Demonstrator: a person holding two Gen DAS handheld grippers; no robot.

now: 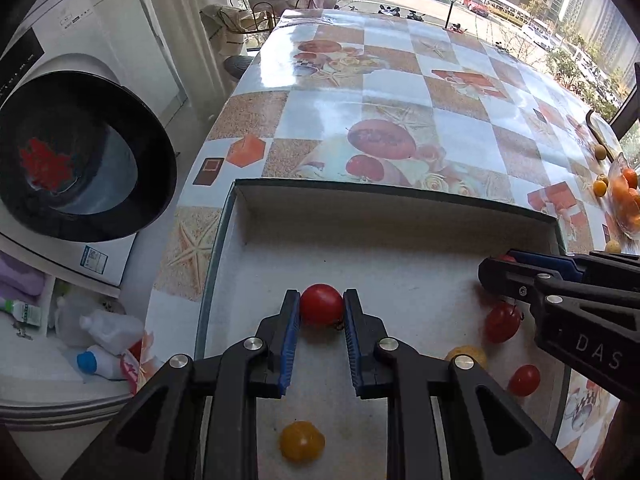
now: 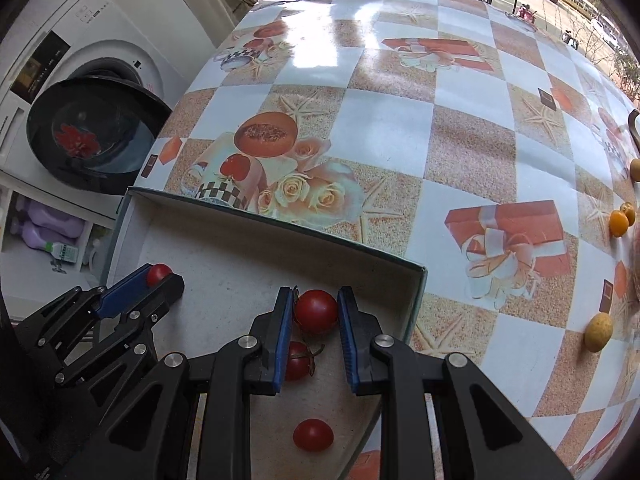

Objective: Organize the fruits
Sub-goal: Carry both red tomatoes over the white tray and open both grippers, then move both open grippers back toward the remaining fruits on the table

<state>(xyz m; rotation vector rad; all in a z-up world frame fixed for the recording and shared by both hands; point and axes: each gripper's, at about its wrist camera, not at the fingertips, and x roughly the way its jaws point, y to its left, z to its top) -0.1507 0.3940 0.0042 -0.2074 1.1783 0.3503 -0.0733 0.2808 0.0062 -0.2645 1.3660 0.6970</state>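
A shallow cardboard box (image 1: 392,200) (image 2: 276,226) lies on the patterned table. My left gripper (image 1: 321,308) is shut on a red cherry tomato (image 1: 321,303) above the box floor; it shows at the left of the right wrist view (image 2: 159,274). My right gripper (image 2: 314,312) is shut on another red tomato (image 2: 316,311) near the box's right wall; it enters the left wrist view (image 1: 504,268) from the right. Loose in the box lie red tomatoes (image 1: 502,322) (image 1: 524,380) (image 2: 313,435) and yellow ones (image 1: 302,441) (image 1: 466,356).
A glass bowl of orange fruit (image 1: 626,196) stands at the table's right edge, with small yellow and tan fruits (image 2: 618,223) (image 2: 598,332) (image 1: 599,152) loose around it. A washing machine with an open door (image 1: 80,160) and bottles (image 1: 108,332) stand off the table's left side.
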